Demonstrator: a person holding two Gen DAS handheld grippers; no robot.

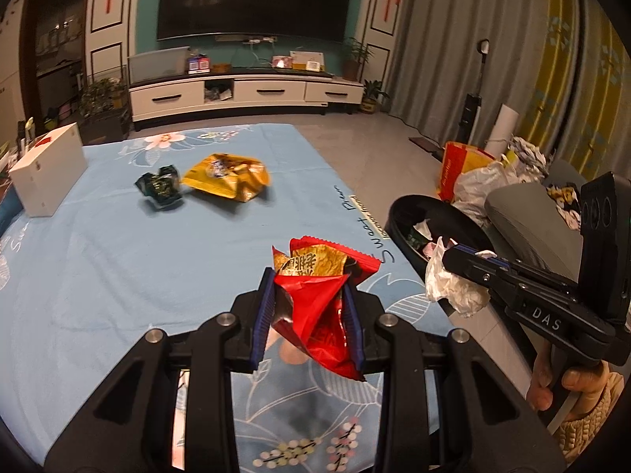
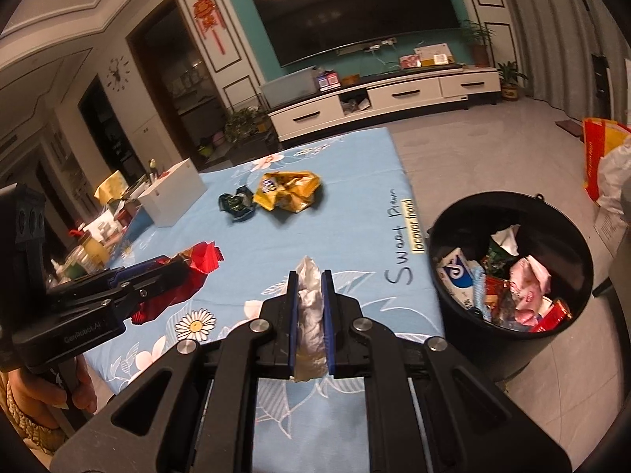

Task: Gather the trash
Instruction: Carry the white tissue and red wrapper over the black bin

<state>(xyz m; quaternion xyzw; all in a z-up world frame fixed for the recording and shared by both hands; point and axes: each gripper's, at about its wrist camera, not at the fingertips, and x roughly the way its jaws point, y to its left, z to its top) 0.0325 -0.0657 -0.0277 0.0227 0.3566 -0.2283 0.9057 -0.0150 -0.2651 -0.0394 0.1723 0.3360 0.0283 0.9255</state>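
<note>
Left wrist view first: the left gripper point(image 1: 307, 307) has its jaws clamped narrow on a crumpled red snack wrapper point(image 1: 315, 307), which sticks out ahead of the blue pads point(image 1: 263, 315) with a gold printed panel showing at its top. Below it lies the counter point(image 1: 118, 256), draped in a light blue floral cloth. Well beyond the jaws, a dark green wrapper point(image 1: 159, 186) sits touching a yellow snack bag point(image 1: 228, 175). Off to the far left of the jaws stands a white box point(image 1: 49, 169).

To the right of those jaws, the right gripper point(image 1: 463, 262) comes in from the side, a hand point(image 1: 568, 386) wrapped round its handle, and a wad of white crumpled paper point(image 1: 453, 287) hangs from its tips in front of the rim of the black trash bin point(image 1: 418, 205).

Over to the right wrist view: the right gripper point(image 2: 309, 307) has its jaws squeezed tight on that white crumpled paper point(image 2: 309, 315), the wad pinched upright between the pads above the counter's point(image 2: 355, 205) near edge. The black trash bin point(image 2: 508, 272) stands on the floor to the right of the jaws, beside the counter, with wrappers and paper piled inside. To the left of the jaws, the left gripper point(image 2: 185, 272) holds the red snack wrapper point(image 2: 199, 264) over the cloth. Ahead of the jaws, the dark green wrapper point(image 2: 236, 203) and yellow snack bag point(image 2: 286, 193) lie side by side, with the white box point(image 2: 173, 195) further left.
</note>
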